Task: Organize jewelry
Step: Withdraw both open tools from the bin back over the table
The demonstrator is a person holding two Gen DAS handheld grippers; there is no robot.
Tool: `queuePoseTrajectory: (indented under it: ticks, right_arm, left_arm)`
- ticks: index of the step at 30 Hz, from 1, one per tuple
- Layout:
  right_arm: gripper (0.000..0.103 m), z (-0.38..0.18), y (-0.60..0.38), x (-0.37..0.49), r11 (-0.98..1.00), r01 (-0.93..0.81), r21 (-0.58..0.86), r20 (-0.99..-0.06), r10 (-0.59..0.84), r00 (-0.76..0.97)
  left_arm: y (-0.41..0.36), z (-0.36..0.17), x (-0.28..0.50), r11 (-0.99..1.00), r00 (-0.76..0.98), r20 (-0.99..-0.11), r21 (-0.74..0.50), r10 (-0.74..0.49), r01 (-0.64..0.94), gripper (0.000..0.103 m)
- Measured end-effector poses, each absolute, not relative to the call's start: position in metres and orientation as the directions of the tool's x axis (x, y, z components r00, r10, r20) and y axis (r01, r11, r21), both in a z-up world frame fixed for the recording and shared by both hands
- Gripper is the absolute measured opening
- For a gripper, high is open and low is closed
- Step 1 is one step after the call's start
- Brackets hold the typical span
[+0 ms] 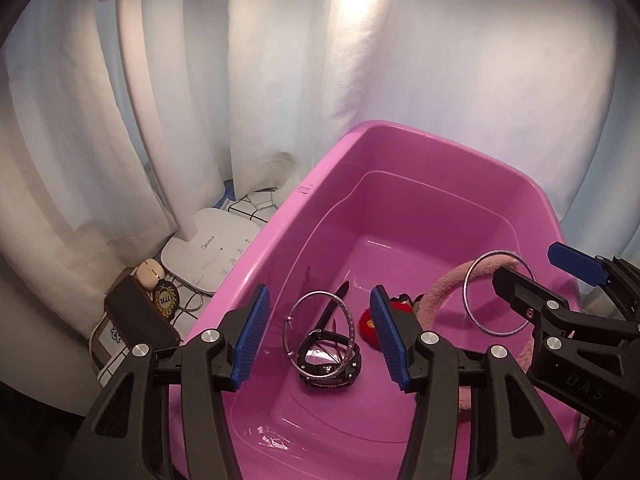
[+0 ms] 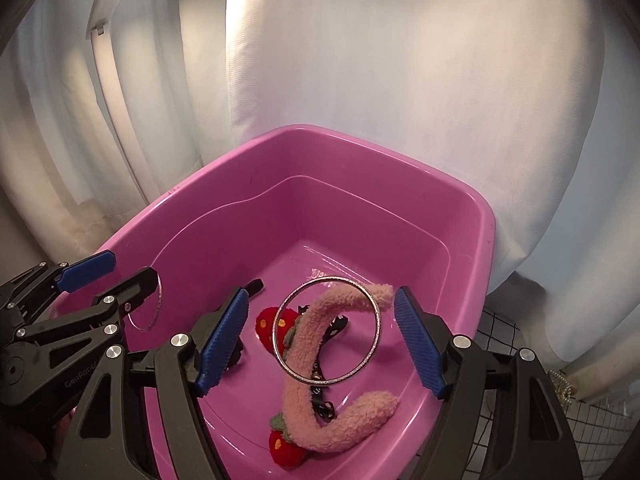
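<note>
My left claw (image 1: 318, 336) hangs spread wide over the pink tub (image 1: 400, 144), nothing between its blue pads; the right claw (image 2: 320, 344) is spread too, its pads clear of everything. Under my left claw a silver bangle (image 1: 316, 332) leans tilted on a black watch (image 1: 330, 364) that lies on the tub floor, its strap running away toward the far wall. Under my right claw a second silver bangle (image 2: 326, 330) stands almost on edge, propped against a fuzzy pink headband (image 2: 316, 364), whose arch runs from the near wall toward the far one, open side to the right. Red strawberry charms (image 2: 286, 454) and a dark patterned band crowd beneath it. Outside the tub, to the left, I see a white lamp base (image 1: 208, 252), cables and a dark case (image 1: 140, 316) against white curtains (image 1: 120, 120).
</note>
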State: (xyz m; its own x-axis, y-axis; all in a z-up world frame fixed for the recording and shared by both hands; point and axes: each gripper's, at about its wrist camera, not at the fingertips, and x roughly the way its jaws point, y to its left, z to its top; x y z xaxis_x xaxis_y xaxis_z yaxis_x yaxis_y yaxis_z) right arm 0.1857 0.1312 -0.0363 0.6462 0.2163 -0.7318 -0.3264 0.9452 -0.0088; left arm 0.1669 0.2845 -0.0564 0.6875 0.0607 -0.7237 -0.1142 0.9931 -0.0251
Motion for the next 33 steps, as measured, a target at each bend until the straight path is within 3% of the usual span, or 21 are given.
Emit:
queuePoseTrajectory:
  ticks: [4, 16, 33]
  right_arm:
    - [0.072, -0.033, 0.129, 0.181, 0.947, -0.321, -0.03, -0.723, 0.201, 0.66]
    - [0.072, -0.024, 0.112, 0.165, 0.952, -0.304, -0.029, -0.702, 0.197, 0.684]
    - [0.072, -0.004, 0.02, 0.081, 0.956, -0.274, 0.107, -0.56, 0.285, 0.777]
  left_arm:
    - [0.284, -0.05, 0.162, 0.991, 0.711, -0.698, -0.015, 0.084, -0.131, 0.081]
    - [0.275, -0.045, 0.151, 0.991, 0.713, -0.695, -0.012, 0.089, -0.135, 0.082]
    - [0.212, -0.012, 0.103, 0.995, 0.792, -0.611, -0.069, 0.017, -0.074, 0.086]
